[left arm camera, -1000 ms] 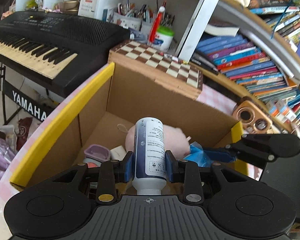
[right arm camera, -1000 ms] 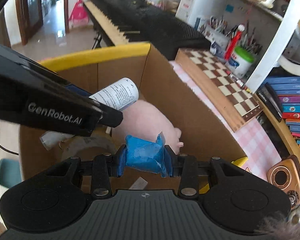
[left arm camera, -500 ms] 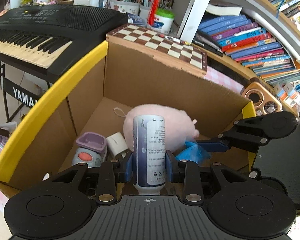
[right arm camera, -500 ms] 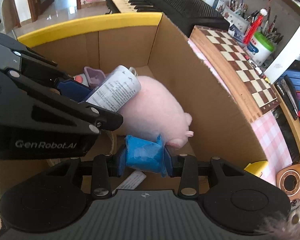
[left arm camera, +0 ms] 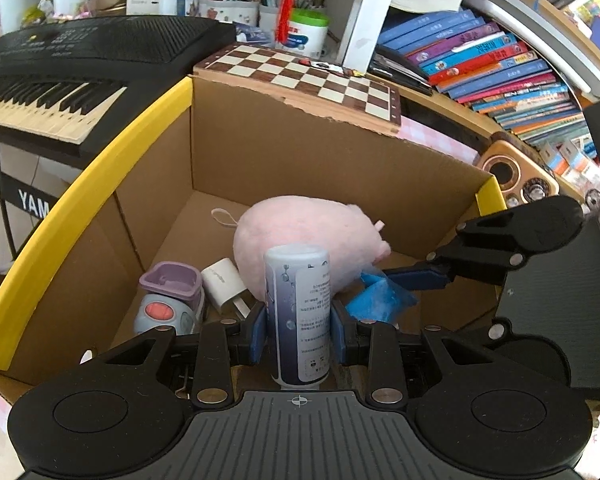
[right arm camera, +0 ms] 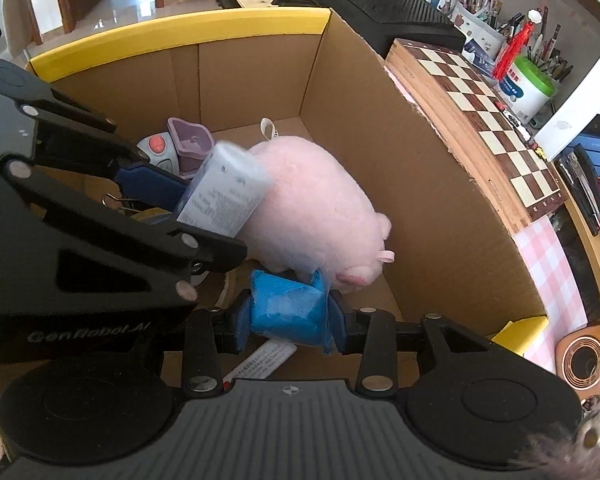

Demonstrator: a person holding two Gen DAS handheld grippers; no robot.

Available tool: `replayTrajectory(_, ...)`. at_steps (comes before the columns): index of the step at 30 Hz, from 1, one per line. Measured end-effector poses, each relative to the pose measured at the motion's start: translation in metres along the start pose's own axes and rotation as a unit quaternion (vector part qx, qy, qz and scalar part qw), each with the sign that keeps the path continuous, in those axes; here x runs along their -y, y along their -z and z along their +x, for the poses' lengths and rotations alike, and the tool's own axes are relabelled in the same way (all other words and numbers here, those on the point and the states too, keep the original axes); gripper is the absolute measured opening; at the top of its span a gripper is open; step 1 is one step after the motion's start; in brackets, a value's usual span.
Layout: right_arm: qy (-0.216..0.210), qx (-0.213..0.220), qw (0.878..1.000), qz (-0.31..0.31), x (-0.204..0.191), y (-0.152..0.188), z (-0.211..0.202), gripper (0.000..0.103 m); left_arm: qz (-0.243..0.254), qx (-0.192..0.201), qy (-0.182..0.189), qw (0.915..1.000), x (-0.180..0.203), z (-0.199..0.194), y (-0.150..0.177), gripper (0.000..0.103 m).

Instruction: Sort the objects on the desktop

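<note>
A white bottle stands clamped between the narrowed fingers of the left tool, held inside a cardboard box with yellow edging. Just beside it, the right tool grips a crumpled blue packet low over the box floor. A pink plush pig lies behind both, with a purple-and-grey toy and a white charger nearby. Only the right view shows a printed paper slip under the packet; a chessboard and keyboard flank the box.
</note>
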State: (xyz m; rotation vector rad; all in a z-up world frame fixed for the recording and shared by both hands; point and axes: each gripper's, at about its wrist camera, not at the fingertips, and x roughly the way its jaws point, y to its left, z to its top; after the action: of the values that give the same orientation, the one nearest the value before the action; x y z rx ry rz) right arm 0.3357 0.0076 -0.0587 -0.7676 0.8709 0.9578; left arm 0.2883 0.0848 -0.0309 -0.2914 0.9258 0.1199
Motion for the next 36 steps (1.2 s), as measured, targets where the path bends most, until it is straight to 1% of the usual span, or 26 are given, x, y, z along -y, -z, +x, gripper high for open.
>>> replayTrajectory(5, 0.007, 0.019, 1.000, 0.011, -0.003, 0.003, -0.012, 0.040, 0.000, 0.020, 0.008, 0.9998, -0.001, -0.010, 0.003, 0.033)
replayTrajectory(8, 0.019, 0.040, 0.999, 0.018, -0.007, 0.006, -0.027, 0.042, 0.017, 0.041, 0.009, 0.9990, 0.002, -0.022, 0.004, 0.033)
replayTrajectory(10, 0.025, 0.056, 0.998, 0.026, -0.009, 0.007, -0.037, 0.045, 0.027, 0.051, 0.009, 0.9983, 0.004, -0.030, 0.004, 0.034)
replayTrajectory(12, 0.033, 0.070, 0.996, 0.034, -0.011, 0.009, -0.047, 0.045, 0.037, 0.068, 0.009, 0.9970, 0.007, -0.042, 0.005, 0.048)
replayTrajectory(13, 0.038, 0.077, 0.996, 0.039, -0.013, 0.011, -0.053, 0.046, 0.042, 0.077, 0.009, 0.9961, 0.008, -0.048, 0.006, 0.050)
replayTrajectory(15, 0.047, 0.091, 0.993, 0.050, -0.014, 0.016, -0.065, 0.047, 0.054, 0.095, 0.010, 0.9940, 0.011, -0.062, 0.008, 0.060)
replayTrajectory(19, 0.066, 0.122, 0.987, 0.083, -0.017, 0.028, -0.094, 0.051, 0.079, 0.132, 0.006, 0.9880, 0.016, -0.089, 0.014, 0.074)
replayTrajectory(20, 0.070, 0.131, 0.985, 0.091, -0.018, 0.033, -0.102, 0.051, 0.085, 0.143, 0.003, 0.9860, 0.017, -0.096, 0.016, 0.080)
replayTrajectory(21, 0.075, 0.139, 0.983, 0.098, -0.020, 0.037, -0.110, 0.052, 0.090, 0.153, 0.001, 0.9841, 0.019, -0.102, 0.018, 0.082)
replayTrajectory(23, 0.089, 0.155, 0.977, 0.112, -0.024, 0.047, -0.127, 0.052, 0.100, 0.171, 0.001, 0.9803, 0.019, -0.115, 0.024, 0.084)
replayTrajectory(27, 0.116, 0.183, 0.965, 0.148, -0.036, 0.069, -0.159, 0.053, 0.111, 0.188, 0.009, 0.9760, 0.018, -0.135, 0.036, 0.086)
replayTrajectory(33, 0.157, 0.214, 0.942, 0.207, -0.062, 0.105, -0.195, 0.054, 0.118, 0.207, 0.025, 0.9709, 0.015, -0.168, 0.063, 0.092)
replayTrajectory(36, 0.181, 0.229, 0.926, 0.241, -0.080, 0.125, -0.211, 0.055, 0.118, 0.218, 0.034, 0.9683, 0.015, -0.185, 0.077, 0.095)
